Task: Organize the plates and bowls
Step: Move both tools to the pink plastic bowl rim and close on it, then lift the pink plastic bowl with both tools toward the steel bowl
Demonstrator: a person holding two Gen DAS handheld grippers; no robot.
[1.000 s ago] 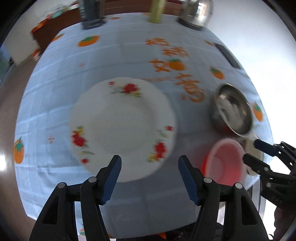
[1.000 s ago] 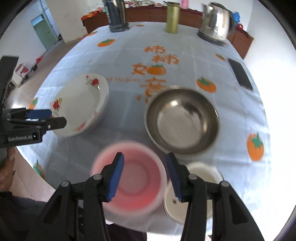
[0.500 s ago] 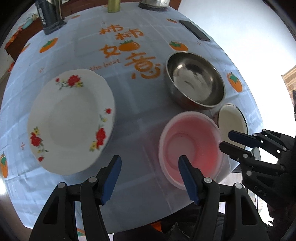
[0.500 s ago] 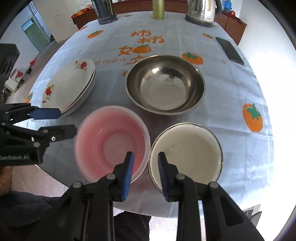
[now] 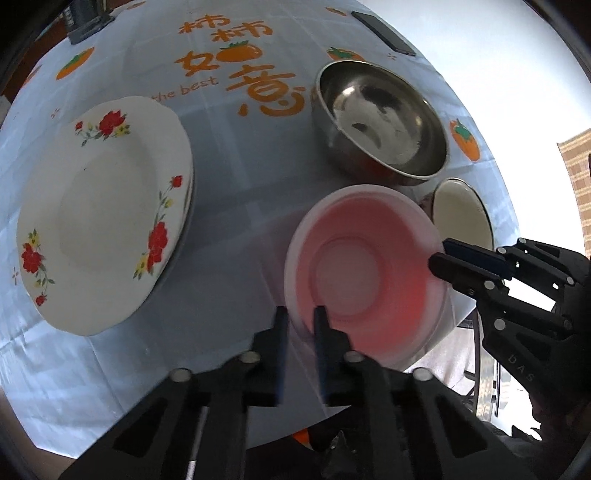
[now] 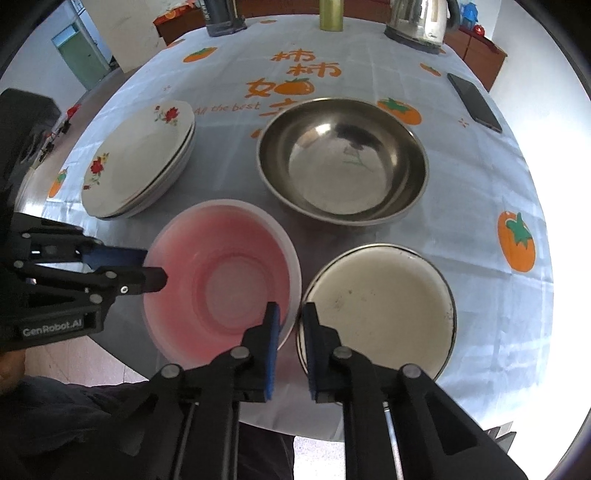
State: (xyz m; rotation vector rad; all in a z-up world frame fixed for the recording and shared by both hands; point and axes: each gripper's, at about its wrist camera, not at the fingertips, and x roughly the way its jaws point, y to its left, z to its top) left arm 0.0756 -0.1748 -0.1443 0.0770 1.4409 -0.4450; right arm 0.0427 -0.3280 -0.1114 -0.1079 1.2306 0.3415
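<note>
A round table in a pale blue cloth [image 6: 369,66] printed with orange fruit carries the crockery; at its far edge stand a steel kettle [image 6: 417,18], a yellow-green canister [image 6: 331,14] and a dark container [image 6: 221,14], with a black phone [image 6: 474,101] lying far right, all well apart from the dishes. The pink plastic bowl [image 6: 221,277] sits at the near edge, empty; just right of it is a cream enamel dish [image 6: 380,306], empty, their rims almost touching; beyond them a steel bowl [image 6: 343,158], empty; to the left a stack of floral white plates [image 6: 136,162]. The left gripper [image 5: 300,325] is closing its jaws narrowly on the pink bowl's left rim; the right gripper [image 6: 291,325] has its jaws drawn narrow over the right rim, in the tight gap beside the enamel dish.
</note>
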